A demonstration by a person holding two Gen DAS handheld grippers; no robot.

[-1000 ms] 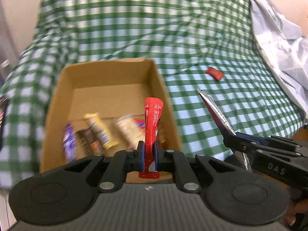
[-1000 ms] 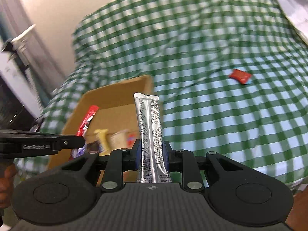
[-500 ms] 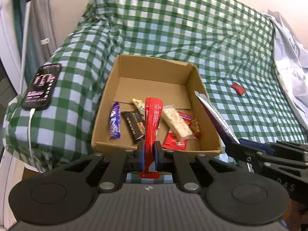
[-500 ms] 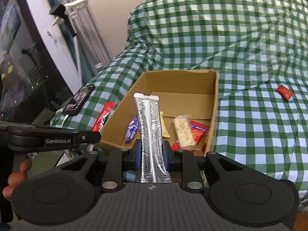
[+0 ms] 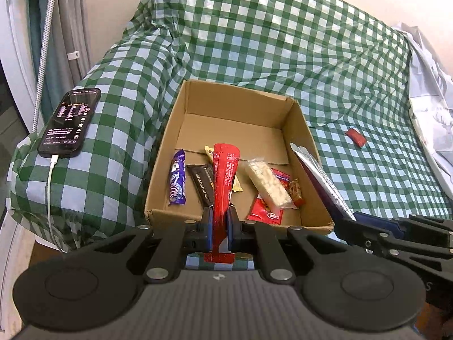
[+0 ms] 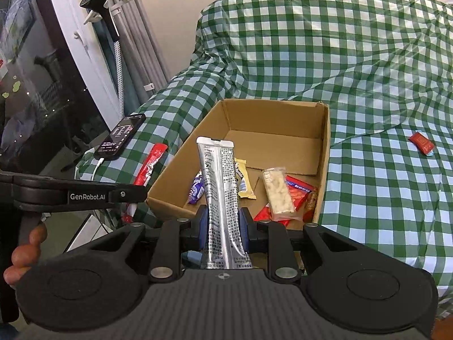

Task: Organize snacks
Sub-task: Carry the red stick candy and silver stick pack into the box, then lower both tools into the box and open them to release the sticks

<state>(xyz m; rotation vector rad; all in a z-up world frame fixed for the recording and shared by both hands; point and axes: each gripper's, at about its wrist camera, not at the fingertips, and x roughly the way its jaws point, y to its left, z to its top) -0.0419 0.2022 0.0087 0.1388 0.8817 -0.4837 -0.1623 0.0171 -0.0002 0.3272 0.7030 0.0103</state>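
A cardboard box [image 5: 300,130] [image 6: 325,153] sits on the green checked cloth and holds several snack packets, among them a purple bar [image 5: 177,181] and a pale nougat bar [image 5: 269,182] [image 6: 277,191]. My left gripper [image 5: 219,223] is shut on a red stick packet [image 5: 225,175] that stands upright just before the box's near wall. My right gripper [image 6: 223,223] is shut on a silver stick packet [image 6: 219,175], also near the box's front edge. Each packet also shows in the other wrist view: the silver stick packet [image 5: 320,178] and the red stick packet [image 6: 148,167]. A small red snack [image 5: 356,136] [image 6: 421,142] lies alone on the cloth to the right.
A phone [image 5: 69,121] [image 6: 120,136] on a white charging cable lies on the cloth left of the box. Grey curtains [image 6: 136,42] and a white frame stand at far left. Crumpled white plastic [image 5: 430,113] lies along the right edge. A person's fingers [image 6: 25,249] hold the left gripper's handle.
Both views swung left and steadied over the first half second; the box shifted toward centre and the phone came into view. Both grippers kept their packets. Hardly anything moved since then.
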